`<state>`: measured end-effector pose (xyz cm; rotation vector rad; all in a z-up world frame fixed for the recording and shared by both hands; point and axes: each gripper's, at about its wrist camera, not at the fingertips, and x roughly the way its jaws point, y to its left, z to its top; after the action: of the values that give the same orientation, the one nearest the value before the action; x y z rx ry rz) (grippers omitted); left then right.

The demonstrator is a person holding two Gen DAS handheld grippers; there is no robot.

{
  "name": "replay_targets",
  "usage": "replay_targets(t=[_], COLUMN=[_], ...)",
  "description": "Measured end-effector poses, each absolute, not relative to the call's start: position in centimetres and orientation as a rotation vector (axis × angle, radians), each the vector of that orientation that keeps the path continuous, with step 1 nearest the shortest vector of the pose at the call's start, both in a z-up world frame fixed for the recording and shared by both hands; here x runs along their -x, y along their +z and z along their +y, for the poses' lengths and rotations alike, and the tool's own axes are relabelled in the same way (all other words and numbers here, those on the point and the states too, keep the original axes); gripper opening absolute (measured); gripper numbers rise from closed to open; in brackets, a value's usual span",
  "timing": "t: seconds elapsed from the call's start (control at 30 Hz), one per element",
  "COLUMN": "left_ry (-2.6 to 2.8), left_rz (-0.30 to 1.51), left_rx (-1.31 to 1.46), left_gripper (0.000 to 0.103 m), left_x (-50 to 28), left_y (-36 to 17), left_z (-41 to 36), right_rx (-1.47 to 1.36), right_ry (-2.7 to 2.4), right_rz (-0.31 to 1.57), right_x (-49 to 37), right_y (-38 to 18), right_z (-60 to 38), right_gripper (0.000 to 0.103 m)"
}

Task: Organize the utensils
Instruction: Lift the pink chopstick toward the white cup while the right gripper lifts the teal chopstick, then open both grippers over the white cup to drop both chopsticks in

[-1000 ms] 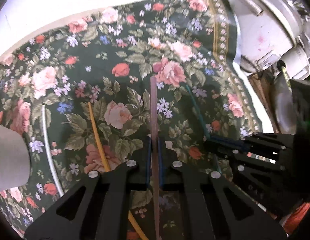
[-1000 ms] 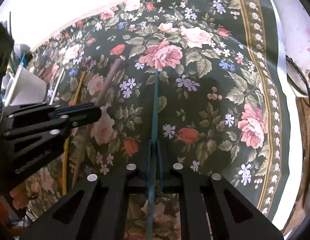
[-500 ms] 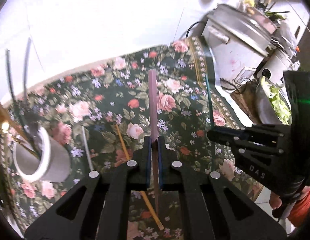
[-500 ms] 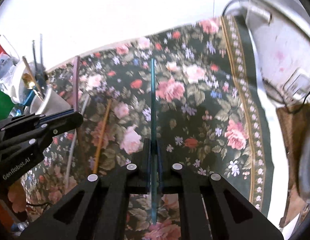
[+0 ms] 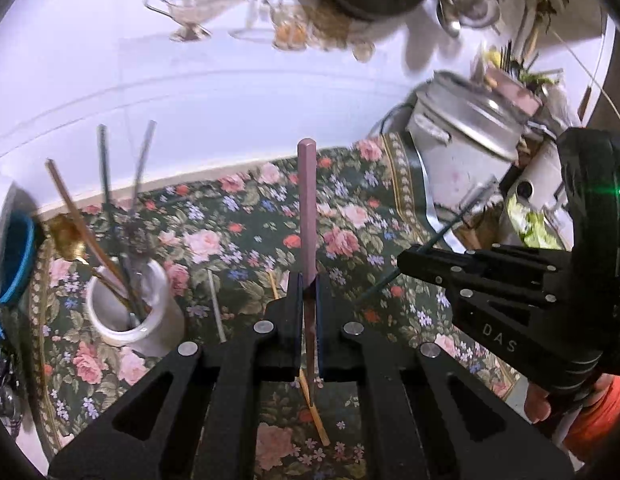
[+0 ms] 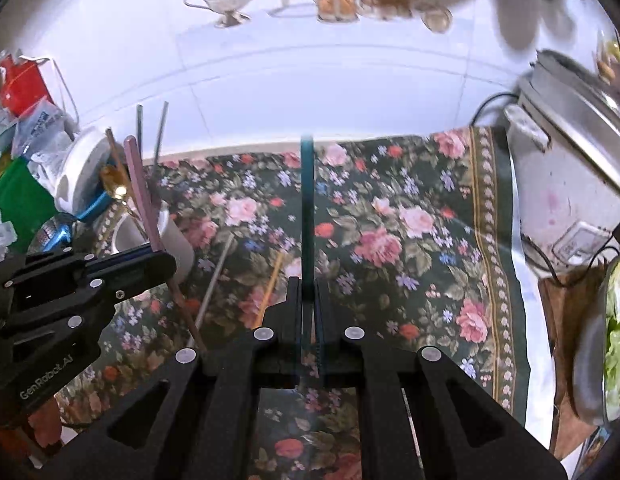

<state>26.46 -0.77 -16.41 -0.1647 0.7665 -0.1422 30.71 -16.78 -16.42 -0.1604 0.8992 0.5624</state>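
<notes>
My left gripper [image 5: 308, 292] is shut on a pink chopstick [image 5: 305, 208] that points away over the floral cloth [image 5: 237, 236]. My right gripper [image 6: 308, 296] is shut on a teal chopstick [image 6: 307, 208], raised the same way. Each gripper shows in the other's view: the right gripper [image 5: 406, 260] at the right, the left gripper [image 6: 165, 258] at the left. A white utensil cup [image 5: 129, 316] holding a gold spoon [image 5: 69, 240] and several sticks stands left on the cloth. A yellow chopstick [image 5: 316, 420] and a silver stick [image 5: 215, 308] lie flat on the cloth.
A rice cooker [image 5: 466, 148] stands at the right edge of the cloth, with a bowl of greens [image 6: 618, 340] beyond it. A white tiled wall [image 6: 310, 80] rises behind. A blue-rimmed container [image 5: 17, 252] and packaging [image 6: 21, 88] crowd the far left.
Both grippers have risen and tilted up with their chopsticks, so the wall, the utensil cup and the rice cooker have come into view. Both stay shut on their sticks.
</notes>
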Motion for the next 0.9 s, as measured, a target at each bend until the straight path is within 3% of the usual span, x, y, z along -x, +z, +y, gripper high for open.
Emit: replay_targets(t=[0.9], left_ry=[0.094], left_rz=[0.457], left_rx=[0.213], left_gripper=[0.004], left_x=[-22.6], left_y=[-5.7], left_z=[11.7], right_rx=[0.108], right_ry=[0.789], right_rz=[0.658], right_x=[-30.1], right_y=[-6.4], right_z=[-6.4], right_gripper=[0.005])
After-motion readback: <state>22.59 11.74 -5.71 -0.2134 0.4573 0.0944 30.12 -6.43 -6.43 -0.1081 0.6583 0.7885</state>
